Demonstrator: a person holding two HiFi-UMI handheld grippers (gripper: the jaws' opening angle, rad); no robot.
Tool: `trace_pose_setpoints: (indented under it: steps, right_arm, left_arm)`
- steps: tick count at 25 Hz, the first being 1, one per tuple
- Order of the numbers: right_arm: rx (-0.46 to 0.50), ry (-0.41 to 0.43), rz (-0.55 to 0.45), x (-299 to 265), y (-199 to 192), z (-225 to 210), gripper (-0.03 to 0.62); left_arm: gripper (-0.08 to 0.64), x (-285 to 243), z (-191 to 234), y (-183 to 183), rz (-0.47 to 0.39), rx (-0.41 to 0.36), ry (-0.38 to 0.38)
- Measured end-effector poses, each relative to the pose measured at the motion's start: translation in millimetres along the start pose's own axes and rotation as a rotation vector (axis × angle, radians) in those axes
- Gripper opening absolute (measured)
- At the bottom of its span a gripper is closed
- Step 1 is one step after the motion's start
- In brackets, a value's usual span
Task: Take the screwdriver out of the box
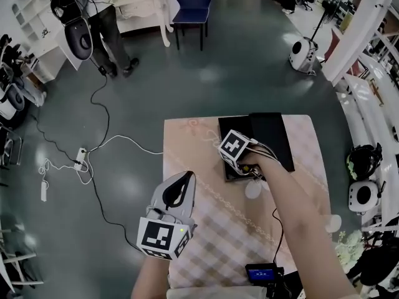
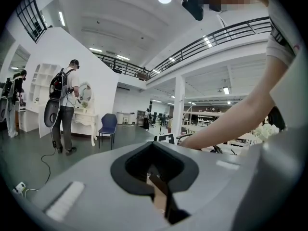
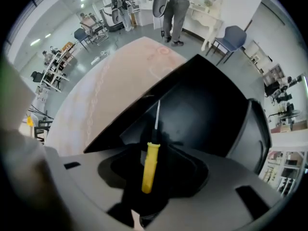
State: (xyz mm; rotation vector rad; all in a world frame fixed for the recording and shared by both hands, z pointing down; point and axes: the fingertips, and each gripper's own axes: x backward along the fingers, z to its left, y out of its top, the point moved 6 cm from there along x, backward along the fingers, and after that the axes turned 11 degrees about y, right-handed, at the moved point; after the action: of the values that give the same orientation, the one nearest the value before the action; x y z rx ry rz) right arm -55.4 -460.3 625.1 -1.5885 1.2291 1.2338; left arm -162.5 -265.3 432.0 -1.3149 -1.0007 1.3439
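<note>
Right claw (image 3: 153, 174) is straddling the screwdriver (image 3: 149, 160) inside the box (image 3: 211, 105), half-open, not yet squeezing; lifting remains. Left claw (image 2: 159, 186) is idling closed, empty.

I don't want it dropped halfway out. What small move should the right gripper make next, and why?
Probably squeeze the right gripper firmly shut before any lift. The screwdriver has its yellow handle between the jaws, but a firm pinch isn't clear, and its shaft lies inside the open black box.
</note>
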Motion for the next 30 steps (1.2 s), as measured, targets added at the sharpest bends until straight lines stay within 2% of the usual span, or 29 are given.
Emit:
trace_pose_setpoints:
  steps: [7,12,14,18,30]
  right_arm:
    - [0.049,0.004,0.111,-14,4,5,0.163]
    - [0.084,0.020,0.128,-14,7,6,0.145]
    - [0.068,0.013,0.122,-15,8,4,0.098]
    - [0.043,-0.020,0.123,-13,3,3,0.083]
    - [-0.068,-0.002,-0.097,43,-5,4,0.083]
  left_arm:
    - [0.011,8,2,0,0.001,-0.001,0.027]
    - [0.011,15,9,1,0.001,-0.002,0.062]
    - [0.011,18,12,0,0.005,0.002,0.074]
    - [0.011,24,12,-1,0.008,0.008,0.086]
    - [0.011,28,-6,12,-0.029,-0.012,0.031]
